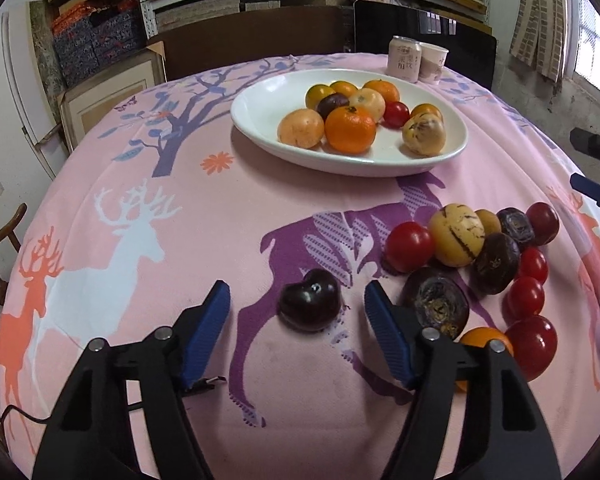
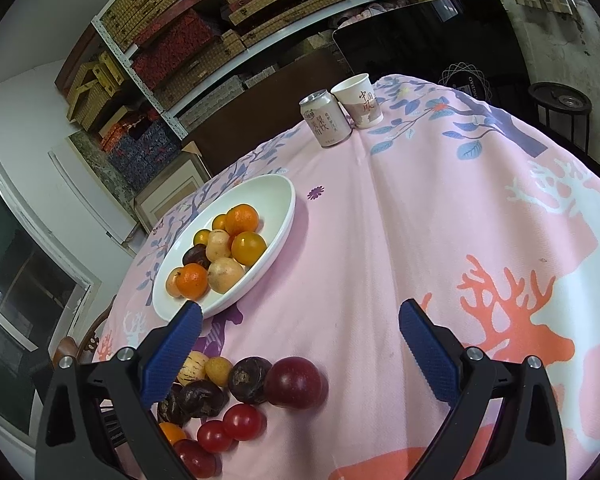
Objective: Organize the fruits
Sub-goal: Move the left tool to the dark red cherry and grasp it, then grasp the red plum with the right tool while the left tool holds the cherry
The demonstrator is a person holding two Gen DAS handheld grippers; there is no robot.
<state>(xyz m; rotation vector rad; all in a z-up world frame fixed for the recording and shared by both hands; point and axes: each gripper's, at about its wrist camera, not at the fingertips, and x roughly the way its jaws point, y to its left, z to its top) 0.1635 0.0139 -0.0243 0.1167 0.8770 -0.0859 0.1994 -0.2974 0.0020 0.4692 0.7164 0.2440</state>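
A dark purple fruit (image 1: 310,300) lies on the pink tablecloth (image 1: 204,240) between the two blue fingers (image 1: 208,332) of the left gripper (image 1: 296,300). The fingers stand on each side of it and do not touch it, so the gripper is open. Just to the right is a pile of loose fruit (image 1: 476,264): red tomatoes, dark brown ones, a yellow striped one and an orange one. Farther back sits a white bowl (image 1: 260,120) with oranges and yellow fruit inside. Behind the bowl stand a can (image 1: 403,59) and a paper cup (image 1: 433,63), side by side. The right gripper (image 2: 300,316) is wide open with nothing between its fingers. It hangs over the cloth, with the bowl (image 2: 276,216) to its left and the fruit pile (image 2: 240,392) just below.
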